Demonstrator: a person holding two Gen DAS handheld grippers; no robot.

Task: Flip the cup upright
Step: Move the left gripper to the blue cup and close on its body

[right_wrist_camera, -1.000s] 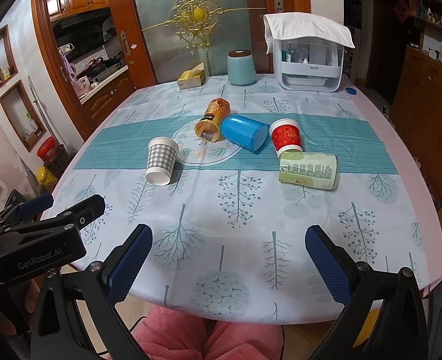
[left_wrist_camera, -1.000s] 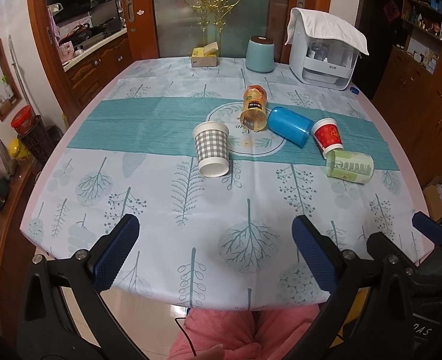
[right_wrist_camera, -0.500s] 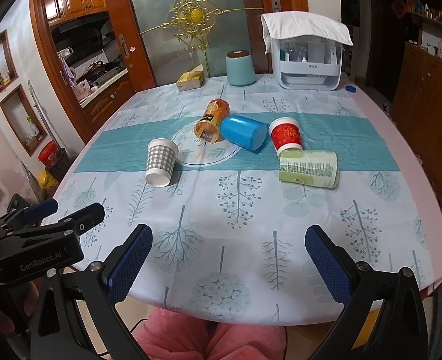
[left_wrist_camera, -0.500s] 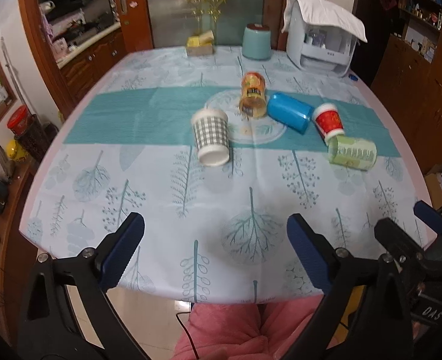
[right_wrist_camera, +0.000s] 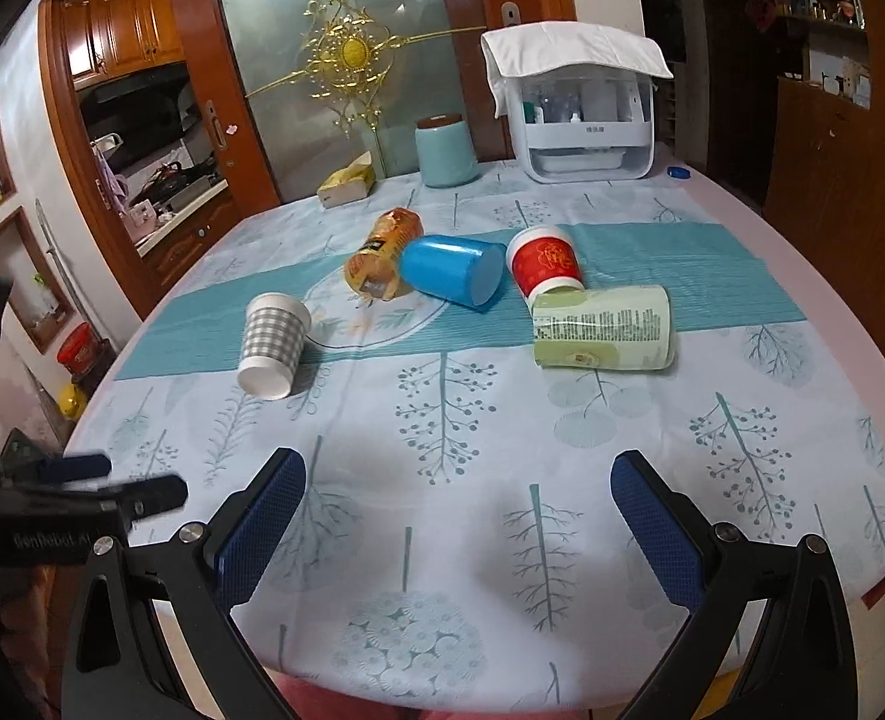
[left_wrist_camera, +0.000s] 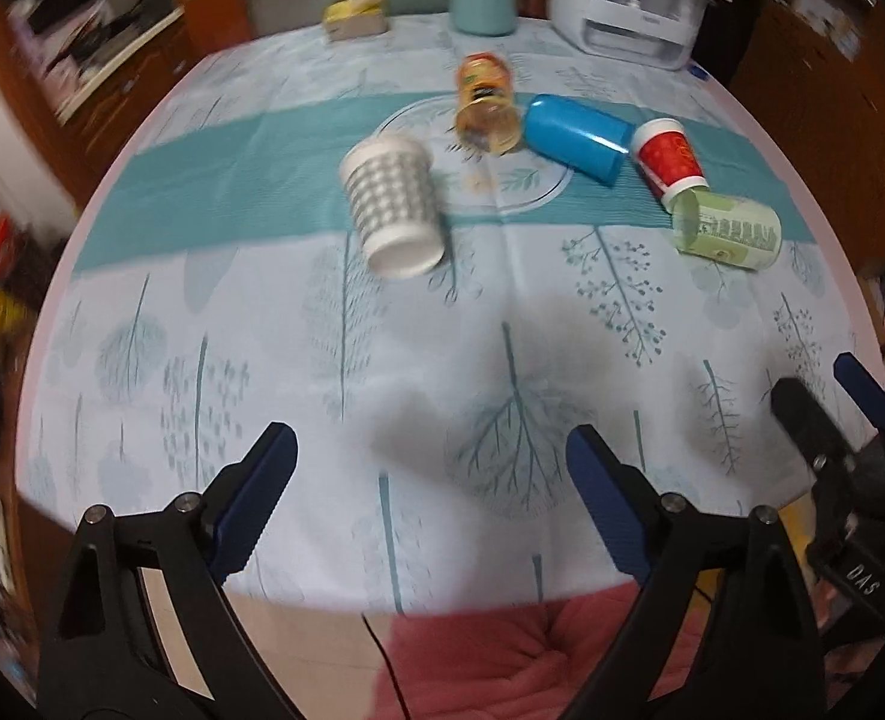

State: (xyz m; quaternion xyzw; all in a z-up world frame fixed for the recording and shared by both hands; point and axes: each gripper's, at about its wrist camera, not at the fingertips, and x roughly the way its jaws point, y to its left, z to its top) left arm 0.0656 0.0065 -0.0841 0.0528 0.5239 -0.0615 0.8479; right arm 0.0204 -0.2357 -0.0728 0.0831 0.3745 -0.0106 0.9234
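Several cups lie on their sides mid-table: a grey checked paper cup (left_wrist_camera: 393, 211) (right_wrist_camera: 273, 343), an orange cup (left_wrist_camera: 485, 103) (right_wrist_camera: 382, 255), a blue cup (left_wrist_camera: 577, 135) (right_wrist_camera: 449, 270), a red cup (left_wrist_camera: 670, 159) (right_wrist_camera: 544, 261) and a pale green cup (left_wrist_camera: 727, 231) (right_wrist_camera: 603, 327). My left gripper (left_wrist_camera: 430, 507) is open and empty over the table's near edge, well short of the checked cup. My right gripper (right_wrist_camera: 457, 531) is open and empty over the near edge, short of the green cup.
A patterned cloth covers the table (right_wrist_camera: 742, 480). At the far edge stand a teal canister (right_wrist_camera: 447, 151), a white towel-draped appliance (right_wrist_camera: 586, 120) and a yellow box (right_wrist_camera: 347, 185). Wooden cabinets stand on the right. Pink-clad legs (left_wrist_camera: 532, 660) show below the near edge.
Both grippers have moved forward over the table toward the cups, the left more so, its view now blurred. Both stay open. The cups have not moved.
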